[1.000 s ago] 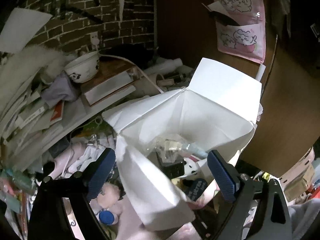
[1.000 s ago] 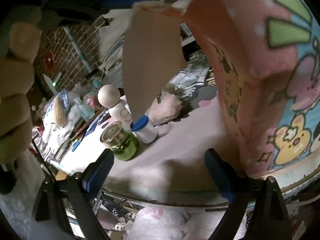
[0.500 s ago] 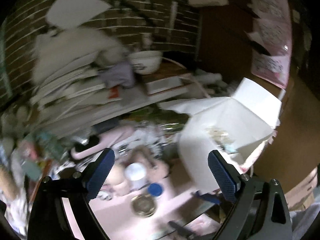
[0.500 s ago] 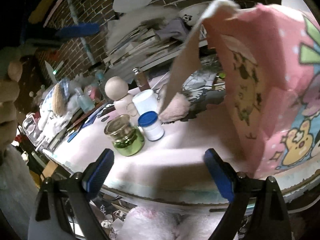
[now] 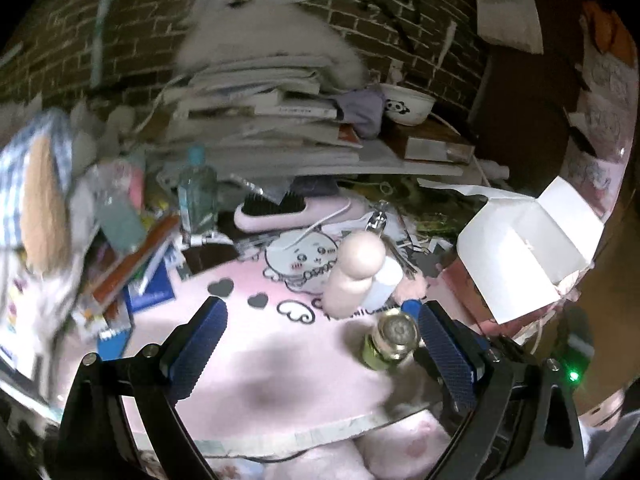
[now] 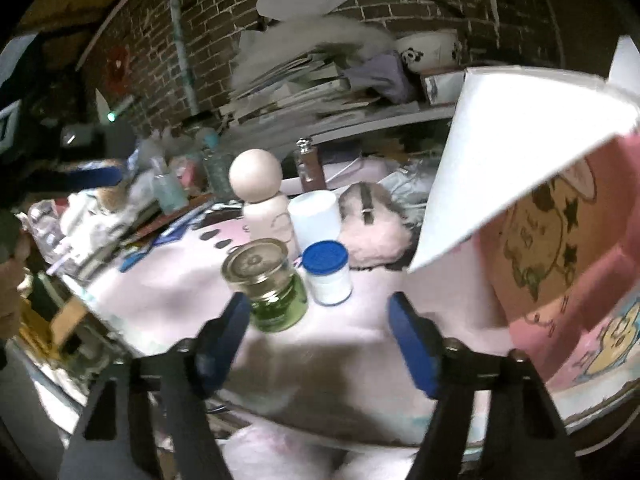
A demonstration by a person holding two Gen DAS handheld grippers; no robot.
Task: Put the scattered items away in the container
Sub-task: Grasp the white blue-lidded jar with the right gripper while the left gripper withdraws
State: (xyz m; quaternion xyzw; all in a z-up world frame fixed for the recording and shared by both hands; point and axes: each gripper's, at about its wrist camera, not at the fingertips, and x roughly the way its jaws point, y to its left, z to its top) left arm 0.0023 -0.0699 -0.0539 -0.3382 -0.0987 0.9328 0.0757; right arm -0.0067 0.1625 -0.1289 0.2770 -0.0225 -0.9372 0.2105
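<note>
The pink cartoon box (image 5: 516, 264) with white flaps stands open at the right of the pink mat (image 5: 248, 344). Its white flap (image 6: 480, 160) looms at the right in the right wrist view. A green glass jar with a gold lid (image 6: 272, 288), a blue-lidded white jar (image 6: 326, 272), a wooden peg doll (image 6: 260, 196) and a white tub (image 6: 314, 216) stand together on the mat. My right gripper (image 6: 320, 336) is closing with nothing between its jaws; the green jar sits just beyond its left finger. My left gripper (image 5: 320, 344) hangs open and empty over the mat, the green jar (image 5: 394, 338) by its right finger.
A pink fluffy item (image 6: 376, 228) lies behind the jars. A pink hairbrush (image 5: 296, 210), a turquoise bottle (image 5: 198, 196) and notebooks (image 5: 136, 276) crowd the mat's back and left. Stacked books (image 5: 272, 120) and a panda bowl (image 5: 406, 108) sit behind. The mat's front edge (image 5: 280, 436) is near.
My left gripper swung left, away from the box's open top and out over the mat and jars. The right gripper's jaws narrowed and it edged closer to the green jar.
</note>
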